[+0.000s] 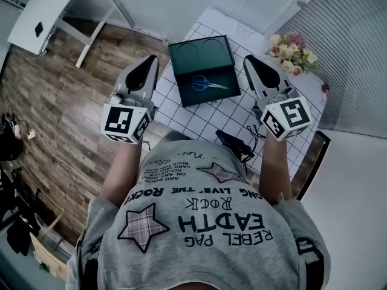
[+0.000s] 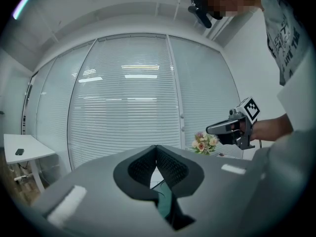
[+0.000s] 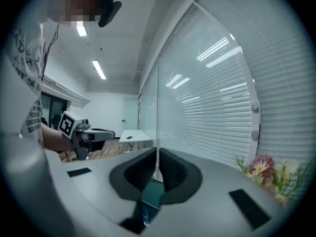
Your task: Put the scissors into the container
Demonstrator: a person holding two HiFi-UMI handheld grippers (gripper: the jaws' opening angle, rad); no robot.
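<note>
Scissors point(image 1: 208, 84) lie in the near half of the open container point(image 1: 199, 52) on the mat point(image 1: 205, 122). Left gripper point(image 2: 156, 149), left of the container: jaws together, empty. Right gripper point(image 3: 157, 153), on its right: likewise.

- Head view: from above, steeply down on the table point(image 1: 211, 116), close over left gripper point(image 1: 148, 65) and right gripper point(image 1: 253, 64).
- Left gripper view: level, facing blinds point(image 2: 128, 112) and flowers point(image 2: 203, 143).
- Right gripper view: level, along same blinds, same flowers.
</note>
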